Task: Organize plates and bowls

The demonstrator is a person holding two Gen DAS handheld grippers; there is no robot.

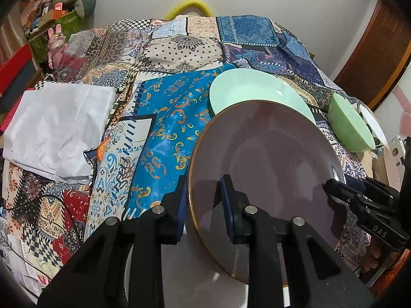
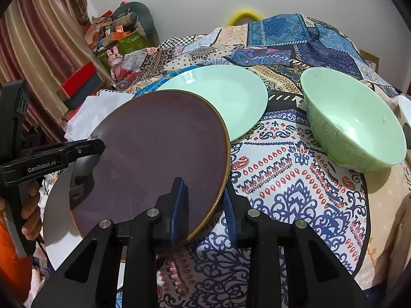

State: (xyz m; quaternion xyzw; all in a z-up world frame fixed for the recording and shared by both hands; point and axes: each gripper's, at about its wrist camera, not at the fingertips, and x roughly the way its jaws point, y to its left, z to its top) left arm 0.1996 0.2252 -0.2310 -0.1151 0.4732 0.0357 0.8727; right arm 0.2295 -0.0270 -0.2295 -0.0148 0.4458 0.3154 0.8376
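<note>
A purple plate with a gold rim (image 1: 267,164) (image 2: 159,154) is held tilted above a white plate (image 2: 59,231) (image 1: 185,277). My left gripper (image 1: 205,205) straddles its left rim, one finger on each face. My right gripper (image 2: 205,205) straddles its right rim the same way. Each gripper shows in the other's view, the right (image 1: 341,192) and the left (image 2: 84,148). A mint plate (image 1: 257,87) (image 2: 226,95) lies behind on the cloth. A green bowl (image 1: 349,125) (image 2: 354,123) sits at the right, a white bowl (image 1: 372,123) beside it.
A patchwork cloth (image 1: 164,118) (image 2: 295,179) covers the table. A folded white cloth (image 1: 56,131) lies at the left. Boxes and toys (image 1: 54,15) are piled beyond the far left corner. A wooden door (image 1: 372,59) stands at the right.
</note>
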